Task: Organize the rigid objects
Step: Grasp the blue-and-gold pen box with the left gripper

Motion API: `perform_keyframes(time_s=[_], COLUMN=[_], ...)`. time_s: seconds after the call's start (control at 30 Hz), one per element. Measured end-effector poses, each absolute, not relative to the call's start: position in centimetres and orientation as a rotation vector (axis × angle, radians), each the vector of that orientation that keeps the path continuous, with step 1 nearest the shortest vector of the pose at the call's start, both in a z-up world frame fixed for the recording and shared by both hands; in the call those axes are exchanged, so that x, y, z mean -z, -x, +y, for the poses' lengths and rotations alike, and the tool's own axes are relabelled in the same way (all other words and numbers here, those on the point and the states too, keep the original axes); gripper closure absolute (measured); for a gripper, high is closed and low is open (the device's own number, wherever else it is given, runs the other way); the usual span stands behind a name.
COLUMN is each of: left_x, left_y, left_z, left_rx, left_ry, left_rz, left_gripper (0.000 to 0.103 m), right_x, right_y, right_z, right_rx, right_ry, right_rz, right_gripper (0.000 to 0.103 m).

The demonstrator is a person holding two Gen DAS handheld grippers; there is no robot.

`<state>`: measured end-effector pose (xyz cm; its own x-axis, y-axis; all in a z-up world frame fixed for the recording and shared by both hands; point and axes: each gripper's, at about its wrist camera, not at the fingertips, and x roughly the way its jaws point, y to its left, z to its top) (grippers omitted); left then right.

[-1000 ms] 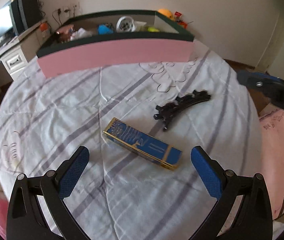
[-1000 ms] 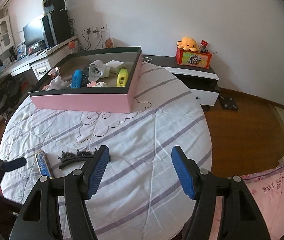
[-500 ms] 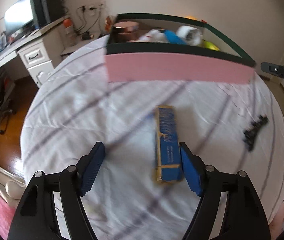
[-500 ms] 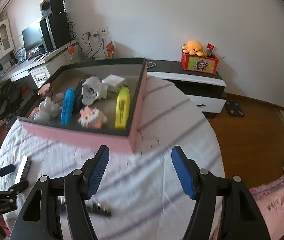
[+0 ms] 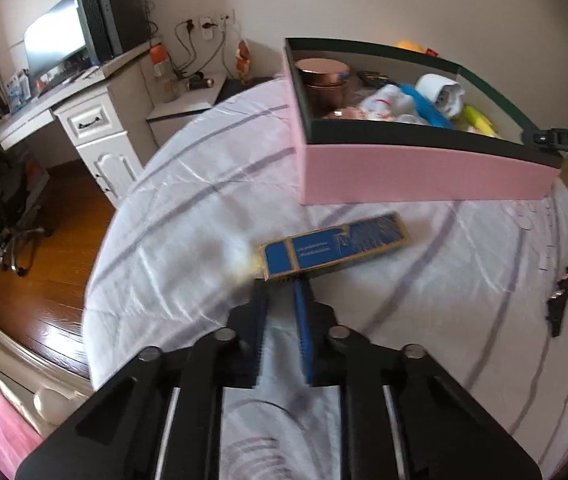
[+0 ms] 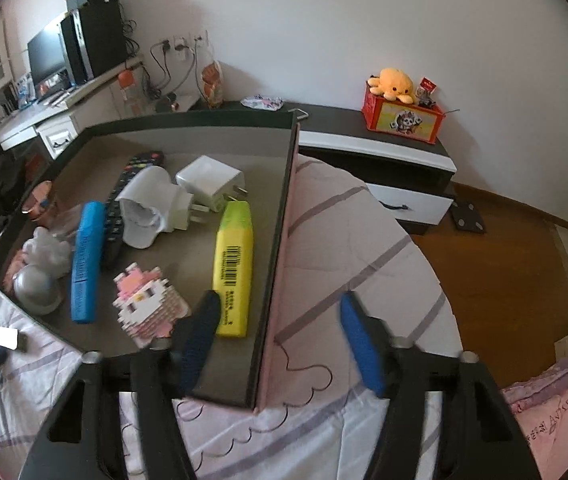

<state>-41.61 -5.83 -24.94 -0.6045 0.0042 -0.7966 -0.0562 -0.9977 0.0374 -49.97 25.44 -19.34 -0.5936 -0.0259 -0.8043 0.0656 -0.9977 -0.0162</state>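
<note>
A blue and gold box (image 5: 334, 247) lies on the white striped tablecloth, in front of the pink storage box (image 5: 424, 176). My left gripper (image 5: 281, 292) is shut on the near end of the blue and gold box. A black hair clip (image 5: 560, 306) lies at the right. My right gripper (image 6: 279, 316) is open and empty, straddling the pink box's right wall (image 6: 281, 240). Inside are a yellow highlighter (image 6: 232, 264), a blue bar (image 6: 85, 260), a pink block toy (image 6: 147, 306), white plugs (image 6: 171, 200) and a remote.
The round table's edge (image 5: 99, 248) drops to wooden floor on the left. A white desk (image 5: 95, 128) with a monitor stands behind. A black and white cabinet (image 6: 396, 168) with a red box and orange plush stands by the wall.
My left gripper has swung round and closed on the end of the blue and gold box. My right gripper has moved forward over the pink box's right wall, still open.
</note>
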Motion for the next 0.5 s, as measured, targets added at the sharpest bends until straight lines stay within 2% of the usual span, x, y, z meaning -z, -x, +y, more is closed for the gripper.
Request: perform_keyframes(time_s=[0.07,0.17,0.27,0.3,0.33,0.37,0.4,0.5], left_x=[24.9,24.8,24.7,24.6,24.4,24.2,23.9,23.1], left_y=[42.0,42.1,42.1,42.2,42.1,41.9,41.7,41.0], left_z=[-6.4,-6.7,-6.3,-6.3,-6.4,-6.3,-6.2,-5.7], left_rx=[-2.784,-2.767,-2.752,-2.736,-2.719,-2.718,-2.722,-2.720], left_ry=[1.385,1.387,1.384,1.389,1.386,1.367,1.349,1.306], left_rz=[0.076,0.080,0.125,0.098,0.069,0.061,0.066,0.033], left_gripper=[0.097,0.098,0.094,0.084,0.078,0.063,0.042,0.016], right_x=[19.6,19.8,19.9,19.9,19.9,19.9,19.9,19.9], right_y=[50.3,50.4,50.5,50.5,50.5,50.5,50.5,50.6], right_z=[25.4,24.8,24.5,24.6,24.7,24.7,24.7,24.7], right_rx=[2.733,2.709,2.712,2.711,2.705,2.701,2.699,2.700], right_ry=[-1.413,-1.426,-1.436,-1.436,-1.439,-1.441,-1.443,-1.449], right_rz=[0.066,0.096,0.137,0.133,0.125,0.125,0.127,0.136], right_gripper=[0.081,0.091,0.093,0.093,0.093,0.093,0.093,0.093])
